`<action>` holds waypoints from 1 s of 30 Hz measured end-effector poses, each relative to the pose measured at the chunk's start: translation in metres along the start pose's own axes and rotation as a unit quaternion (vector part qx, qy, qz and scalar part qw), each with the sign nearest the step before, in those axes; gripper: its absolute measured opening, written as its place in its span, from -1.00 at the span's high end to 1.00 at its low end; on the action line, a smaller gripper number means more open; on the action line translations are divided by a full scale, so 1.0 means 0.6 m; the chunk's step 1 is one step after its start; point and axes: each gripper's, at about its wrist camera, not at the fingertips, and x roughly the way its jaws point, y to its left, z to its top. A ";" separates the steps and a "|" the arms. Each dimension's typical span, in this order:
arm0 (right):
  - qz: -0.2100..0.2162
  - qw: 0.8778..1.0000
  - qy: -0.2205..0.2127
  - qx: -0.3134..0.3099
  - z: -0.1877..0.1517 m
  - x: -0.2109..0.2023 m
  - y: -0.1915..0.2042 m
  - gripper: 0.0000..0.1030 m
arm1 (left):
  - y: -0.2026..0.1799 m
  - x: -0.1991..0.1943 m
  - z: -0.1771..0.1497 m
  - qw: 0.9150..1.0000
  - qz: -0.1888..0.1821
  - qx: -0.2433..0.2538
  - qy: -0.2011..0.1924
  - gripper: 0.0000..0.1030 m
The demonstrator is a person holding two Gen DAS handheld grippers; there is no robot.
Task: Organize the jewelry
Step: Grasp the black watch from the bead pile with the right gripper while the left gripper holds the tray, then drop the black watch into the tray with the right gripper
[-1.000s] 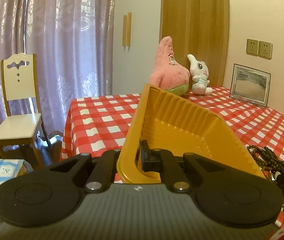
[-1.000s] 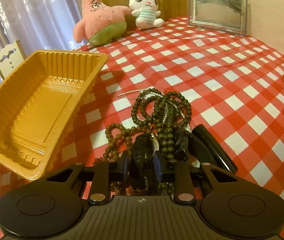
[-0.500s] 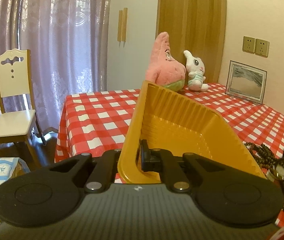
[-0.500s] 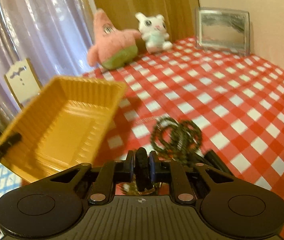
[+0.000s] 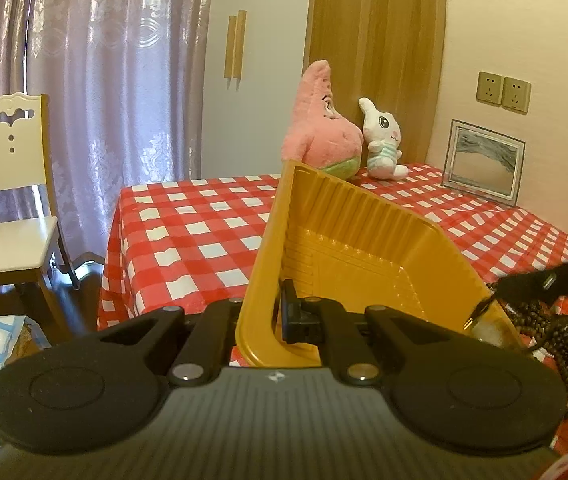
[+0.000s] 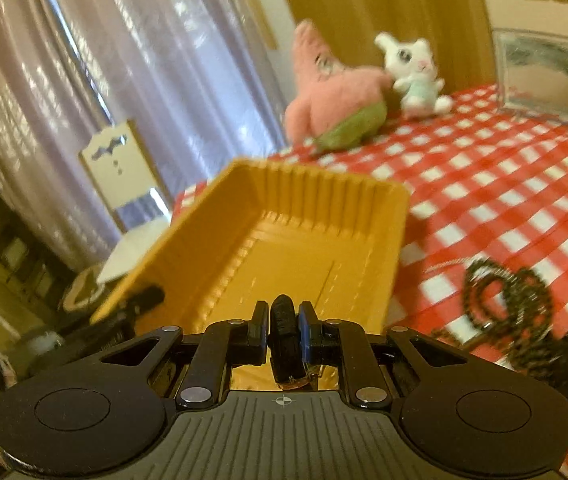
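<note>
Jaws of your left gripper [image 5: 275, 316] pinch the near rim of a yellow tray [image 5: 348, 240], holding it tilted above the table [image 5: 187, 232] edge. Your right gripper [image 6: 281, 328] has its jaws pressed on a black watch strap [image 6: 284, 344], held over the tray's open side. Dark bead strings [image 6: 508, 292] lie heaped on the red checked cloth just right of the tray.

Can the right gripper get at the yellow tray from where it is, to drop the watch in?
Probably yes. The right gripper, shut on the watch, hangs over the open yellow tray, which the left gripper holds tilted toward it. Nothing lies between them.
</note>
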 end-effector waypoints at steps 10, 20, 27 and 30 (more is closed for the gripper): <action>-0.010 0.999 0.018 -0.028 -0.030 0.027 0.017 0.49 | 0.002 -0.001 -0.003 1.000 -0.005 -0.002 0.001 0.90; -0.047 0.999 0.011 0.003 -0.055 -0.065 -0.022 0.24 | 0.001 -0.001 -0.003 1.000 -0.004 -0.003 0.002 0.90; -0.131 0.990 0.031 0.036 -0.091 -0.112 -0.107 0.24 | 0.002 -0.001 -0.006 1.000 -0.004 -0.001 0.004 0.90; -0.166 0.985 0.023 0.036 -0.092 -0.122 -0.142 0.24 | 0.002 0.000 -0.006 1.000 -0.003 0.001 0.005 0.90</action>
